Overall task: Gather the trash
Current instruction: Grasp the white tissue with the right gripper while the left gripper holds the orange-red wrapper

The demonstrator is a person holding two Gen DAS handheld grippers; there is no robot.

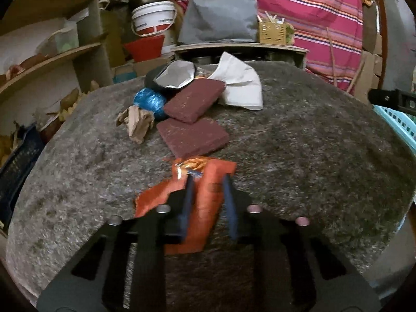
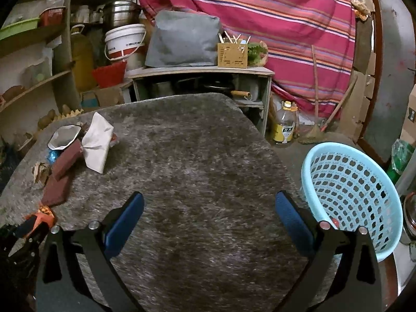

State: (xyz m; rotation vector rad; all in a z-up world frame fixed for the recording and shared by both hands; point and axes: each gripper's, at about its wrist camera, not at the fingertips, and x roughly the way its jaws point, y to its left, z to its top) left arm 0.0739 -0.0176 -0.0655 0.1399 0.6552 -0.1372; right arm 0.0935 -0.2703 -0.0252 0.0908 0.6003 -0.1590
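orange wrapper (image 1: 205, 195) lies flattened on the grey furry bench (image 1: 299, 156), nearest the lens, with the left claw (image 1: 208, 182) over it; its two blue fingers (image 1: 187, 197) stand narrowly apart, the wrapper between them, though whether they pinch it i cannot tell; just beyond the wrapper lies a maroon pad (image 1: 192, 136), a second maroon pad (image 1: 195, 98) propped behind that; left of the pads sit crumpled brown paper (image 1: 135, 122) and a blue foil ball (image 1: 150, 101); behind them a silver foil cup (image 1: 176, 74) and a white folded paper (image 1: 239, 83); right claw (image 2: 209, 208) hangs wide open over bare bench, holding nothing; light blue basket (image 2: 348, 187) stands just off the bench edge, far right of the wrapper
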